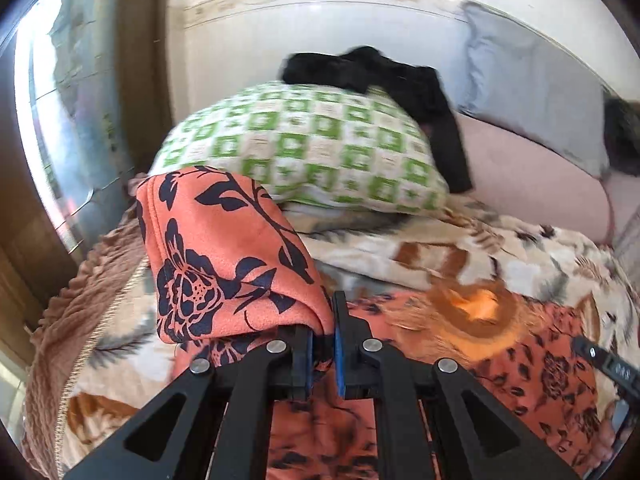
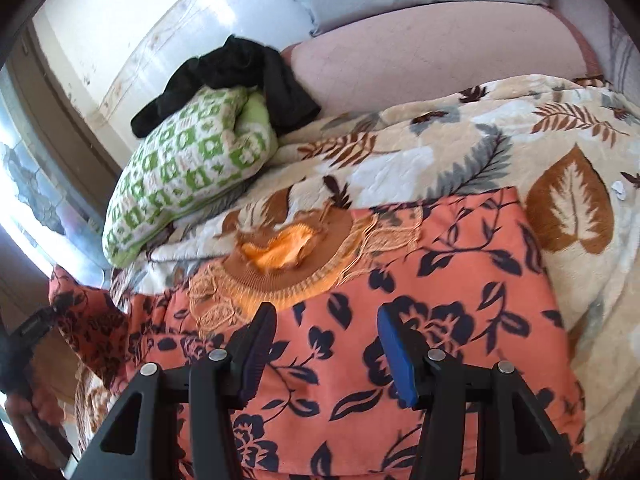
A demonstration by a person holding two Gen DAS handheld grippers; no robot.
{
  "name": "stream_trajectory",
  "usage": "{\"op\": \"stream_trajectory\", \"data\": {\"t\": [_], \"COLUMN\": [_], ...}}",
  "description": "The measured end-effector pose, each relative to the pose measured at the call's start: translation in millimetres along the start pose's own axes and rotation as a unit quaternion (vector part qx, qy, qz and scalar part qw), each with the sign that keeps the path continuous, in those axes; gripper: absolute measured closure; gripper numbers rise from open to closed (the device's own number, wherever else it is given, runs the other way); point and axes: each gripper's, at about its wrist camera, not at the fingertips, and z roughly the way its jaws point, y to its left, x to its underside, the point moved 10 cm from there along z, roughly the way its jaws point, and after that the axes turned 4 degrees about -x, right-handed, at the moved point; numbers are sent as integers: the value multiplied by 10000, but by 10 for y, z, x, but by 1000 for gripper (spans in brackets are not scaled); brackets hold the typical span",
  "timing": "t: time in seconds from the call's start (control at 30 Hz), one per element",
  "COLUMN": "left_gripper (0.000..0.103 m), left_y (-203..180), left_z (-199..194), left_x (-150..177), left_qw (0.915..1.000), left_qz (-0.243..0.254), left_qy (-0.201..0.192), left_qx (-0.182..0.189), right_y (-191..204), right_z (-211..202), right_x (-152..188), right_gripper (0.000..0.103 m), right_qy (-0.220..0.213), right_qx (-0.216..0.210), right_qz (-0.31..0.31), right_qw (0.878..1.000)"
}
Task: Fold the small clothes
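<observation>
Bed under you, covered by a leaf-print blanket (image 2: 460, 152) in cream, brown and grey, with a pale wall (image 1: 320, 40) at the far side and a bright window (image 1: 60, 120) off to the left. Your garment (image 2: 400, 300), orange with dark navy flowers, lies spread across the near part of that blanket. At its far edge sits a round knitted neckline (image 2: 288, 256), brown rimmed with a lighter orange patch in the middle.

Your left gripper (image 1: 322, 344) is pressed together on the garment: a fold of the orange cloth is pinched between the blue pads and lifts up and over to the left of the fingers, clear of the blanket. From the right view you see that same lifted corner bunched at the far left edge, beside the left gripper's black body.

Your right gripper (image 2: 324, 344) hangs over the middle of the garment, jaws apart, nothing between the pads; the flowered cloth shows flat below the gap.

Farther back, a green-checked pillow (image 1: 304, 148) rests on the blanket, with a black garment (image 1: 400, 84) draped over its far top. To the right of it lies a pink sheet (image 2: 432, 68), and a pale blue pillow (image 1: 528, 80) leans against the wall.
</observation>
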Motion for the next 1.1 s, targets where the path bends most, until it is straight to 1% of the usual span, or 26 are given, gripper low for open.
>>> {"op": "stream_trajectory", "data": {"t": [0.1,0.17,0.23,0.27,0.3,0.33,0.37,0.4,0.47,0.5,0.53,0.6,0.63,0.67,0.7,0.73,0.77,0.8,0.83,0.87,1.0,1.03,1.1], "left_gripper": [95,92,91,85,80,62,42,36,29,27,24,23,23,23,23,23,23,23,24,24,24,24,24], "left_y": [-968,-1520,-1908,-2009,-2044,-2021,-1933,-1796,-1429,-1207,-963,-469,-244,-26,155,302,393,453,477,476,289,253,248], "left_z": [-2,22,-40,-105,-201,-313,-425,-547,-758,-812,-817,-706,-596,-447,-310,-182,-33,99,218,294,484,497,468], "left_x": [205,369,530,579,596,575,494,383,106,-39,-163,-300,-293,-235,-146,-46,59,179,295,378,628,664,674], "left_qw": [9967,9910,9827,9799,9787,9793,9817,9850,9907,9932,9957,9990,9990,9969,9938,9912,9890,9859,9822,9793,9661,9646,9640], "left_qz": [663,1033,1232,1283,1329,1369,1365,1281,902,656,419,72,-11,-31,-31,-43,-33,18,105,226,1147,1284,1387], "left_qy": [165,457,779,837,785,638,438,192,-256,-368,-436,-433,-316,-75,146,299,510,807,1110,1302,1648,1649,1572], "left_qx": [442,722,1142,1277,1350,1350,1257,1143,983,885,706,71,-330,-778,-1104,-1287,-1389,-1466,-1513,-1531,-1621,-1609,-1634], "right_y": [-259,-417,-526,-568,-599,-614,-616,-589,-505,-445,-379,-230,-144,-63,11,104,213,329,440,550,957,1030,1104], "right_z": [-181,-276,-311,-318,-319,-314,-312,-305,-261,-235,-199,-132,-110,-91,-83,-62,-40,-14,21,59,258,313,402], "right_x": [-208,-306,-356,-364,-362,-355,-353,-330,-290,-264,-216,-129,-93,-67,-39,-10,14,43,78,114,283,339,424], "right_gripper": [47,47,47,46,43,41,38,37,37,37,37,37,37,37,37,37,37,37,37,37,36,36,36], "right_qy": [-250,-387,-380,-344,-297,-253,-219,-181,-53,22,120,321,372,408,428,436,437,442,454,455,447,459,410], "right_qx": [29,48,-34,-145,-296,-455,-605,-695,-759,-812,-858,-912,-895,-840,-789,-745,-697,-633,-545,-448,-212,-163,-33], "right_qz": [366,538,702,844,1006,1158,1282,1352,1323,1278,1236,1039,866,680,495,277,4,-313,-628,-932,-1983,-2186,-2438], "right_qw": [9990,9978,9968,9957,9940,9919,9897,9882,9883,9885,9885,9899,9915,9933,9947,9959,9966,9965,9955,9936,9789,9746,9690]}}
